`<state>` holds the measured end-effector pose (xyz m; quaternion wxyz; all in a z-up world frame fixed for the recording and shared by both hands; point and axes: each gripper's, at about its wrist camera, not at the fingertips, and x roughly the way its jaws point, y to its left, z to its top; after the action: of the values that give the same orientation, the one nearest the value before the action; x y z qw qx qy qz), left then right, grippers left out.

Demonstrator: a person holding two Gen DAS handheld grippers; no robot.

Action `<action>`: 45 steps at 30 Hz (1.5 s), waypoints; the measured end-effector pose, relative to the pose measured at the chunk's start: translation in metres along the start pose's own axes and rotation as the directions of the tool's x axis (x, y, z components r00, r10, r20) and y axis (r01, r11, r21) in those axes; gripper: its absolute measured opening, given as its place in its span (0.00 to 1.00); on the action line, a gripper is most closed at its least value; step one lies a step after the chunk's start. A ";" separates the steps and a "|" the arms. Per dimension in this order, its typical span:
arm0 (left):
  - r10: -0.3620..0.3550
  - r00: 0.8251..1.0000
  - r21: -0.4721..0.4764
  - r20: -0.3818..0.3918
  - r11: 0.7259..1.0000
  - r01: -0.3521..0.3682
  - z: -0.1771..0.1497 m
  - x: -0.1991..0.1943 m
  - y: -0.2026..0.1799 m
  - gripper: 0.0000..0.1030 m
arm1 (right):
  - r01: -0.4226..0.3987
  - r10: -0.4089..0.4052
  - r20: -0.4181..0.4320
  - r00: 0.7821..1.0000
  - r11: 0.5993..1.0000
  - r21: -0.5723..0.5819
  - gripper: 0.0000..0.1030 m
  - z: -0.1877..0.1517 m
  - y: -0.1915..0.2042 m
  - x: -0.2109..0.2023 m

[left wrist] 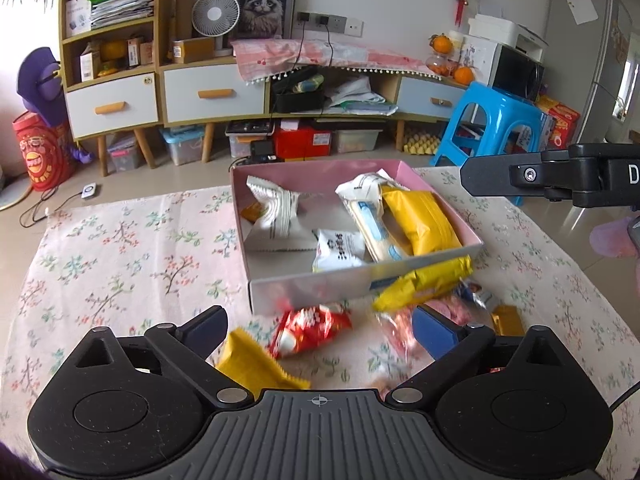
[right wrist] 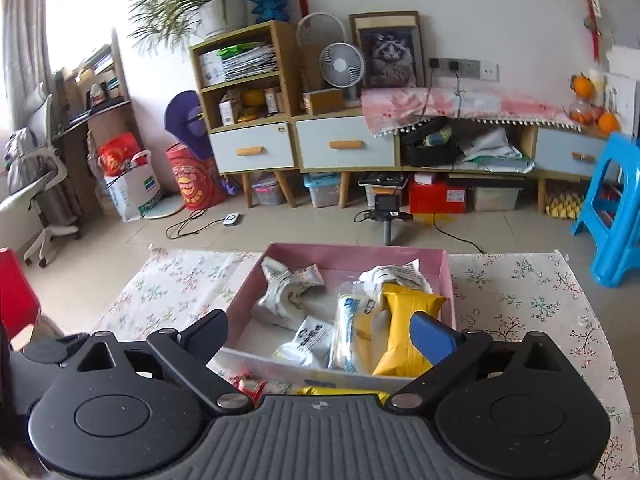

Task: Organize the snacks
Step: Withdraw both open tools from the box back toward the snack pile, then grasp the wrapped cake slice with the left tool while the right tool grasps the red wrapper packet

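Note:
A pink box (left wrist: 360, 282) sits on the floral tablecloth and holds several snack packets, among them a yellow packet (left wrist: 424, 220) and a white packet (left wrist: 276, 208). Loose snacks lie in front of it: a red packet (left wrist: 308, 330), a yellow wedge packet (left wrist: 256, 364) and a long yellow packet (left wrist: 424, 282). My left gripper (left wrist: 320, 332) is open just above the red packet, empty. My right gripper (right wrist: 320, 334) is open and empty above the box's (right wrist: 352, 254) near half; the yellow packet (right wrist: 404, 332) lies by its right finger. Its arm (left wrist: 560, 176) shows at the right in the left wrist view.
The floral cloth (left wrist: 120, 264) covers the table. Small wrapped sweets (left wrist: 476, 294) lie to the right of the loose snacks. Beyond the table are a blue stool (left wrist: 496, 120), a low cabinet (left wrist: 212, 92) with drawers and storage bins on the floor.

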<state>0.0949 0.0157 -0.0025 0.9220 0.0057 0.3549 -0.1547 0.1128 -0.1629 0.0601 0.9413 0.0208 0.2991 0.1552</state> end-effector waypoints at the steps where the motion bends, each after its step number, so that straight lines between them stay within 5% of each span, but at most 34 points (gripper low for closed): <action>1: 0.001 1.000 0.002 0.000 1.000 -0.001 -0.003 -0.002 0.000 0.97 | 0.008 -0.008 0.008 1.000 1.000 -0.008 0.89 -0.003 0.003 -0.002; 29: 0.071 0.997 0.158 0.027 0.985 -0.074 -0.082 -0.033 -0.001 0.98 | 0.064 -0.067 -0.006 0.998 0.971 -0.231 0.92 -0.094 0.017 -0.036; 45: -0.085 0.996 0.210 -0.011 0.974 0.085 -0.112 -0.003 -0.016 0.98 | 0.031 -0.051 -0.063 0.997 0.958 -0.286 0.92 -0.140 -0.006 -0.025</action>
<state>0.0153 0.0149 -0.0831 0.9085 0.0883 0.3371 -0.2307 0.0156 -0.1833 -0.0419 0.9265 -0.1263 0.3067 0.1776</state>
